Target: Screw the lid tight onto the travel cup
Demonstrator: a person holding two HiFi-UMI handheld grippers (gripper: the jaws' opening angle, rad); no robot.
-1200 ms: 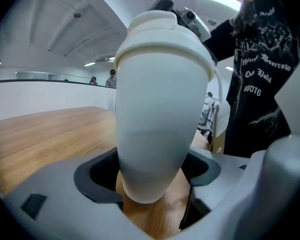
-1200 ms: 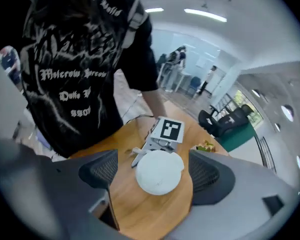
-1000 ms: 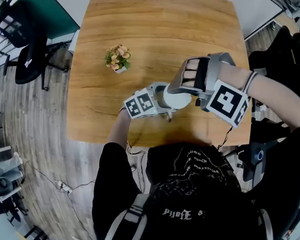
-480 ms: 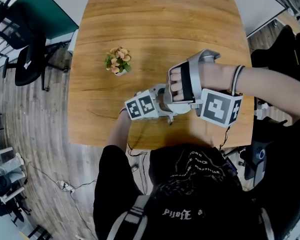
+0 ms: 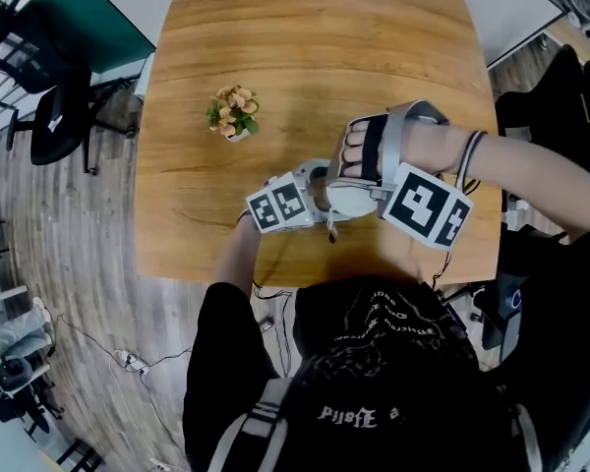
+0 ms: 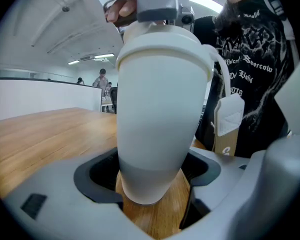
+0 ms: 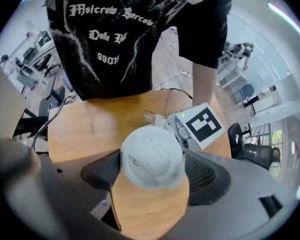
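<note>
My left claw clamps the white plastic travel cup at the wooden counter's near edge. My right claw, jaws just closing, grips its round white lid.

Black short-sleeved tee is worn, w/ white gothic print. Grey-white straps are seen at the shoulders. Thin black & white bands are worn on rt wrist. Left gripper & right gripper are moulded in grey w/ dark pads; a black-white marker cube is fitted to each.
</note>
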